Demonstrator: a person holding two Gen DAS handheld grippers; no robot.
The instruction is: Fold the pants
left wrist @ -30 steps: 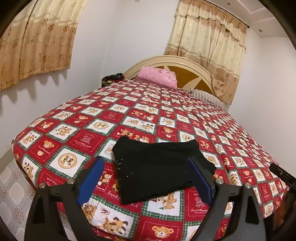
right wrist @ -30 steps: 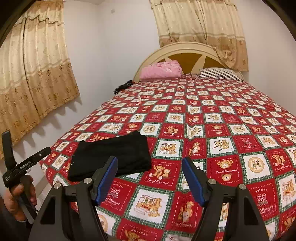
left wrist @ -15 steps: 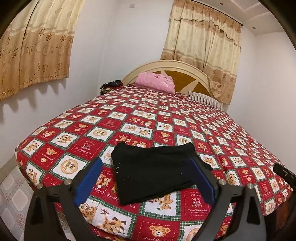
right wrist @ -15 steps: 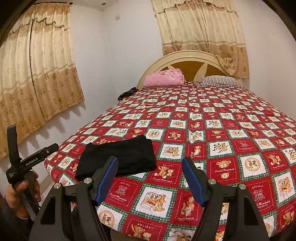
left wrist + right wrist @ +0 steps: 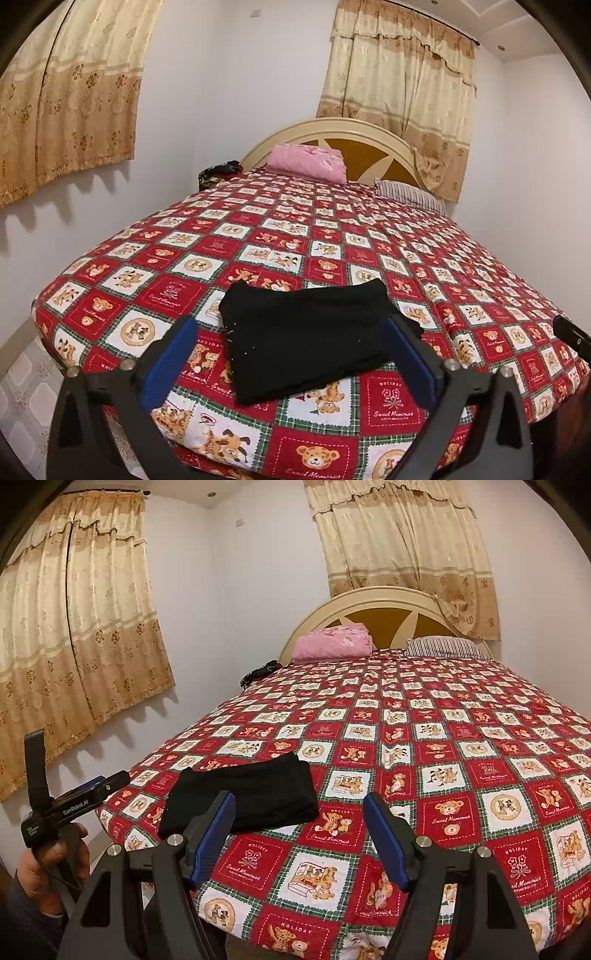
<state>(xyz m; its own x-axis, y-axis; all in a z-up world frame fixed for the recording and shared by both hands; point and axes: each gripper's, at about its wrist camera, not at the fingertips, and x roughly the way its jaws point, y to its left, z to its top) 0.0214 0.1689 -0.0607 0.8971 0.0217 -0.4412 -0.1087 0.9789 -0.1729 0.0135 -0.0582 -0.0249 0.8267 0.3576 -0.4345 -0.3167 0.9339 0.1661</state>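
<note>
Bear-patterned patchwork covers the bed (image 5: 258,236) below me, both my grippers, left (image 5: 291,363) and right (image 5: 299,834), hanging with jaws wide and empty. At twelve o'clock of the left one lie the black pants (image 5: 310,332), a flat folded rectangle near the bed's foot. Soft, light, floppy, I judge; best pinched at an edge. Far off, a pink pillow (image 5: 306,168).

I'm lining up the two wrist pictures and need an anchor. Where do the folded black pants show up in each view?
Left wrist: the folded black pants lie low in the centre, near the bed's foot edge, seen between the open fingers.
Right wrist: the pants lie lower left, partly behind the left finger.
Shared landmark: the pink pillow at the headboard.
</note>
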